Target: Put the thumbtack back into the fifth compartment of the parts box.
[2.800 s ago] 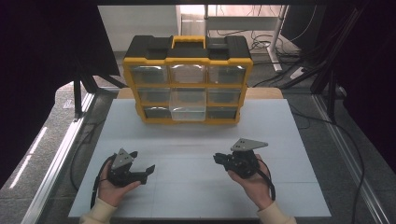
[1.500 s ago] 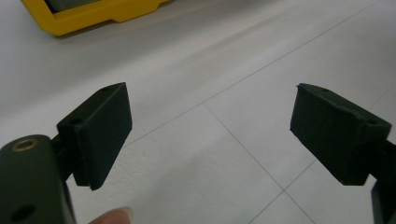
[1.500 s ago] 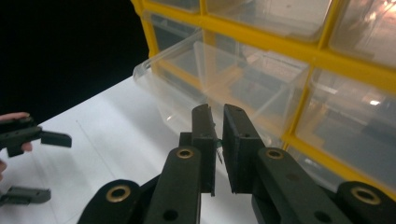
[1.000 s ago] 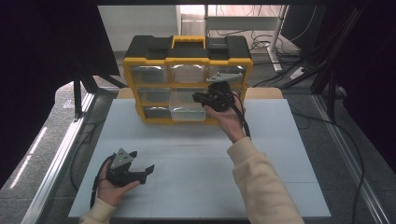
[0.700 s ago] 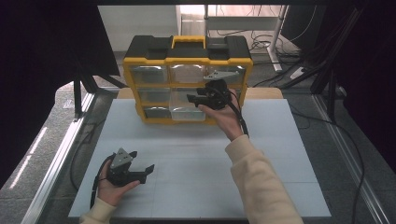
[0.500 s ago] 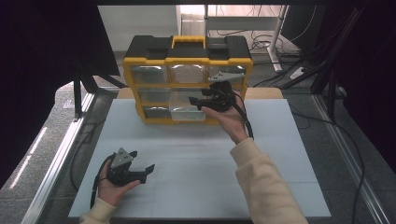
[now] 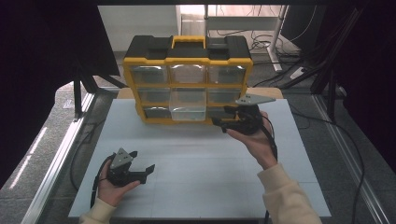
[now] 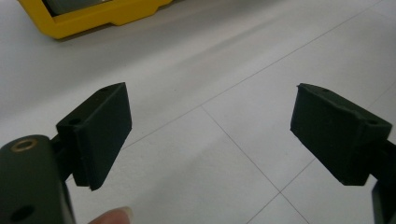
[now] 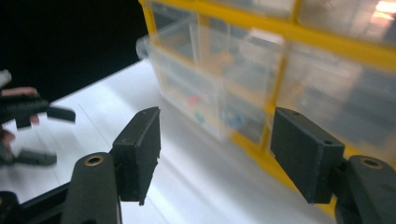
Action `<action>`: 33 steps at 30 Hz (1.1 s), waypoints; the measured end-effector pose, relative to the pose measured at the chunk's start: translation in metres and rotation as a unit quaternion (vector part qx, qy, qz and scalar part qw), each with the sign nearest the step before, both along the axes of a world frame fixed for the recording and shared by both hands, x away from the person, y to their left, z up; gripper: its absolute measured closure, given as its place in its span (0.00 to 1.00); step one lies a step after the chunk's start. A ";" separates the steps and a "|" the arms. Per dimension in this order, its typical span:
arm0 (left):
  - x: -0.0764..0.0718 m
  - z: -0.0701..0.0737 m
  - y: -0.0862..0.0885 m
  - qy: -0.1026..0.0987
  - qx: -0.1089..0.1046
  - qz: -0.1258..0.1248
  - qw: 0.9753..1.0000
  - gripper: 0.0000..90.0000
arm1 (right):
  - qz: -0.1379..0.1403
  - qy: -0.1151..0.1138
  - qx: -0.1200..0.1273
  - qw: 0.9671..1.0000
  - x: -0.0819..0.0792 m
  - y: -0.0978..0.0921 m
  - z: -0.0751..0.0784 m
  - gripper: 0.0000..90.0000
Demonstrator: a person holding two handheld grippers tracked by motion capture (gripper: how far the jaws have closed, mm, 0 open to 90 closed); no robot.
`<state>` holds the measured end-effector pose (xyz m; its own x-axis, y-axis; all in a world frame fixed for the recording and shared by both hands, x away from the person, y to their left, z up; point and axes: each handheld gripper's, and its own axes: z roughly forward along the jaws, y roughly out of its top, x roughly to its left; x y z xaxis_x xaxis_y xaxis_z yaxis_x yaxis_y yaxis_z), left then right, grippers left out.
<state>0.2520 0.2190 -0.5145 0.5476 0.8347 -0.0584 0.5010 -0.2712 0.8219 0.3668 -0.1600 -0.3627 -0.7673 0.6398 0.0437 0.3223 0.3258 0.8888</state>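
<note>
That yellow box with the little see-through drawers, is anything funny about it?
Yes. On the yellow box, the middle drawer sticks out further than the others, pulled partly open. The right gripper sits open just beside it. Nothing looks spilled or broken.

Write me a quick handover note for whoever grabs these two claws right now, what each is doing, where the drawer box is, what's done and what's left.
Left claw: open, holding nothing, low over the white table at the near left.
Right claw: open, holding nothing, at the lower right front of the yellow drawer box.
The box stands upright at the far edge of the table. Its middle clear drawer sticks out from the front; the other drawers look shut.
Done: that drawer is part-way out.
Left, probably: work that drawer with the right claw; the small coloured items inside are too blurred to name.
</note>
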 end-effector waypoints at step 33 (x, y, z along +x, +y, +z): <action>0.000 -0.001 -0.001 0.001 0.004 -0.002 1.000 0.14 | -0.066 0.068 -0.018 0.995 -0.093 -0.115 -0.141 0.38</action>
<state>0.2518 0.2178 -0.5150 0.5505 0.8332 -0.0524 0.5010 -0.2795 0.8190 0.2740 -0.2753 -0.5040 -0.6654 0.7372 0.1172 0.4814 0.3037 0.8222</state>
